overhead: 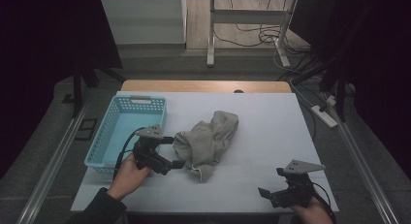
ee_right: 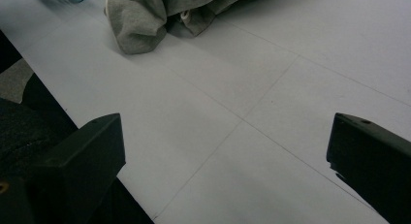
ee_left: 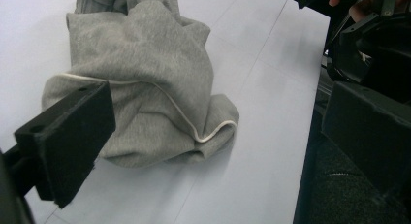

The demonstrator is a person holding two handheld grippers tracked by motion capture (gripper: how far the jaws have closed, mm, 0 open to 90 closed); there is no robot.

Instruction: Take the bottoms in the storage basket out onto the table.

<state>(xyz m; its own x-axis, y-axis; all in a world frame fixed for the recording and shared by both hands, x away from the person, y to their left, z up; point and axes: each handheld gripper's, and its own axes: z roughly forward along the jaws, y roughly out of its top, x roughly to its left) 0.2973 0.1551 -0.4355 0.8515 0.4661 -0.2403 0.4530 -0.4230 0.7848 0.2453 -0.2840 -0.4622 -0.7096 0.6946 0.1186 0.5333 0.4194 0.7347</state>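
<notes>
We have the grey garment [overhead: 206, 142] lying crumpled in the middle of the high view, just right of the blue basket [overhead: 127, 128], with our left gripper [overhead: 170, 152] spread wide at its left edge and our right gripper [overhead: 272, 183] also spread, holding nothing, well apart at the lower right. We judge the cloth soft, light and floppy, so it will sag and trail. A bunched fold near the pale-piped hem [ee_left: 203, 136] looks the surest hold.

Dim room, grey floor [overhead: 160, 64], perhaps carpet
</notes>
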